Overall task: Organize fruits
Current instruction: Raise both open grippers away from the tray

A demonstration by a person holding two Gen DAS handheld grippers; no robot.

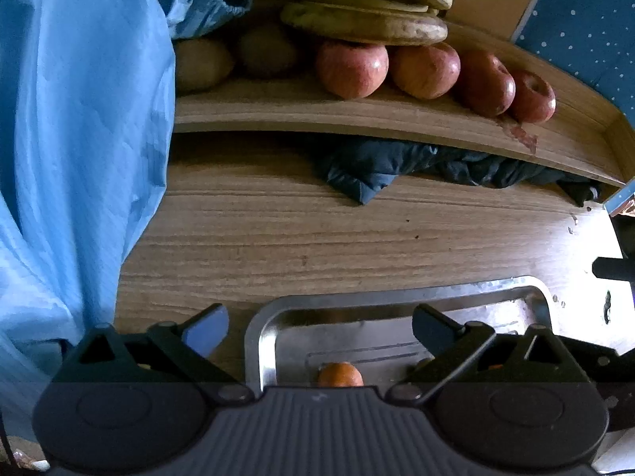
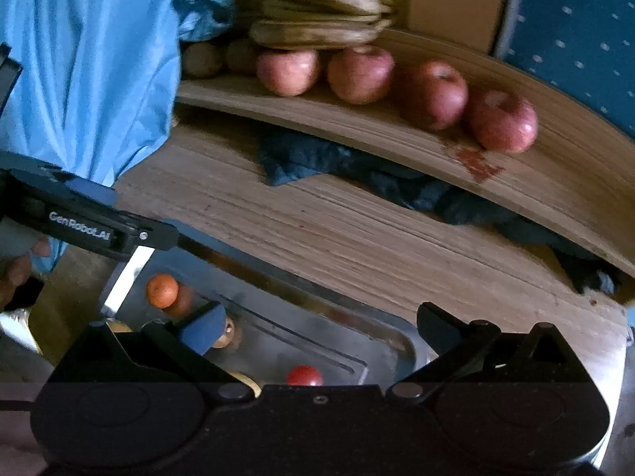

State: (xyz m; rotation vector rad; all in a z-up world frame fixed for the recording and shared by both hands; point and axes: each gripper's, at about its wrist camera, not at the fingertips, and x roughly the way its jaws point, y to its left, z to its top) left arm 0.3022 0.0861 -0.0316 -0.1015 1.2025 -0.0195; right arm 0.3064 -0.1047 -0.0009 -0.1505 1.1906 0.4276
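both tools are wide open and hold nothing. the left tool [image 1: 319, 327] hangs over the near corner of a shiny metal tray [image 1: 262, 341] that sits on the wooden surface [image 1: 317, 230]. a small orange fruit [image 1: 340, 375] lies in the tray, just under that tool, with nothing pressing on it. the right tool [image 2: 317, 327] hangs over the same tray [image 2: 405, 347] from the other side. from there you can see more small fruits in it: an orange one [image 2: 162, 290] at the far end, a red one [image 2: 304, 375] close to the tool, and a pale one partly hidden behind the blue pad.

up on the wooden shelf [image 1: 357, 115] at the back there is a row of four red apples [image 1: 352, 68], with a pile of bananas [image 1: 365, 23] resting behind and above them. two brownish round fruits [image 1: 202, 64] sit to their left. a big blue plastic bag [image 1: 79, 119] hangs on the left, and a dark cloth [image 1: 397, 168] is stuffed under the shelf.

it looks like a moment between picks: fruit is laid down and the tools are empty. the job does not look done, as big fruits are on the shelf and only small ones are in the tray. the next move is likely to reach for another fruit. the apples are round and smooth, so the tool should close around the middle, gently, so it does not roll away.
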